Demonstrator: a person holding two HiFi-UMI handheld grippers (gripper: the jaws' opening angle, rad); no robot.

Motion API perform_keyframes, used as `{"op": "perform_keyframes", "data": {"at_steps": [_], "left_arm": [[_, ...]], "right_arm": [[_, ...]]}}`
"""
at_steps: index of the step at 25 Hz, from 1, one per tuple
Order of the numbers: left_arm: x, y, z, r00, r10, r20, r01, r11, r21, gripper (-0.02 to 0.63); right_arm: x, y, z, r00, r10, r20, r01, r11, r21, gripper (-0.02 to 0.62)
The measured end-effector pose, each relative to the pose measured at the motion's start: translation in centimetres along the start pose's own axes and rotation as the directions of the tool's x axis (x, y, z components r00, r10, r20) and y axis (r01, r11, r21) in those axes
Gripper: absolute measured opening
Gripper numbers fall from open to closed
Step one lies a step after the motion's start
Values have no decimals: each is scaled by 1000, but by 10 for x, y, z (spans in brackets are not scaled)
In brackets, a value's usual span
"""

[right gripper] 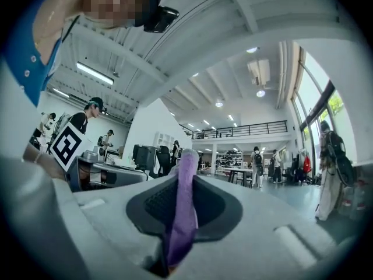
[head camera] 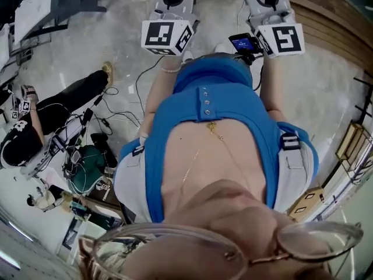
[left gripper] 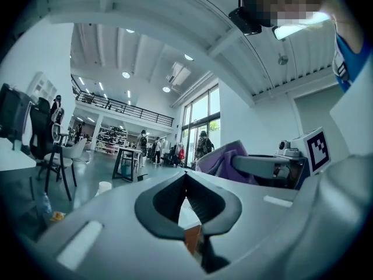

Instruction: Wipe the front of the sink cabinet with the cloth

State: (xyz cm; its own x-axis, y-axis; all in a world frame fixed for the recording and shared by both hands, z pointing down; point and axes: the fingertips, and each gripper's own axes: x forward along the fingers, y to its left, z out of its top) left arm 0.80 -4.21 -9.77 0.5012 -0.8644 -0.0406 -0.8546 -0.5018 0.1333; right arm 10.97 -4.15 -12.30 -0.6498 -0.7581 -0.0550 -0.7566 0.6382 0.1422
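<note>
Cloth [right gripper: 182,214], purple: soft, light and limp. A narrow fold of it is clamped between the closed jaws of your right tool [right gripper: 186,174], which is held aloft with the sink cabinet out of view. Left tool [left gripper: 186,178]: jaws together, apparently on nothing. For wiping, take a fuller bunch mid-cloth.

Purple cloth [right gripper: 185,203] (apparently bunched) stands clamped upright

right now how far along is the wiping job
Done: the purple cloth is clamped in the right gripper. In hand: nothing else; the left gripper is shut and empty. Left: all the wiping; no sink cabinet shows in any view.
</note>
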Motion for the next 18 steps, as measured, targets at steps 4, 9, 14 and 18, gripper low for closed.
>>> {"op": "perform_keyframes", "data": {"at_steps": [4, 9, 14, 18], "left_arm": [[-40, 12, 11, 999, -32, -8, 32, 999, -11, -5], [-87, 22, 15, 997, -70, -21, 70, 997, 15, -5], [-126, 24, 12, 994, -107, -12, 108, 992, 72, -3], [-148, 15, 10, 990, -139, -20, 140, 988, 62, -3]], "right_arm": [[-4, 40, 14, 998, -59, -13, 59, 998, -15, 54], [-6, 95, 17, 991, -131, 7, 131, 991, -32, 53], [-5, 151, 13, 987, -158, -14, 158, 987, -13, 53], [-17, 176, 16, 986, -162, 25, 162, 987, -2, 52]]}}
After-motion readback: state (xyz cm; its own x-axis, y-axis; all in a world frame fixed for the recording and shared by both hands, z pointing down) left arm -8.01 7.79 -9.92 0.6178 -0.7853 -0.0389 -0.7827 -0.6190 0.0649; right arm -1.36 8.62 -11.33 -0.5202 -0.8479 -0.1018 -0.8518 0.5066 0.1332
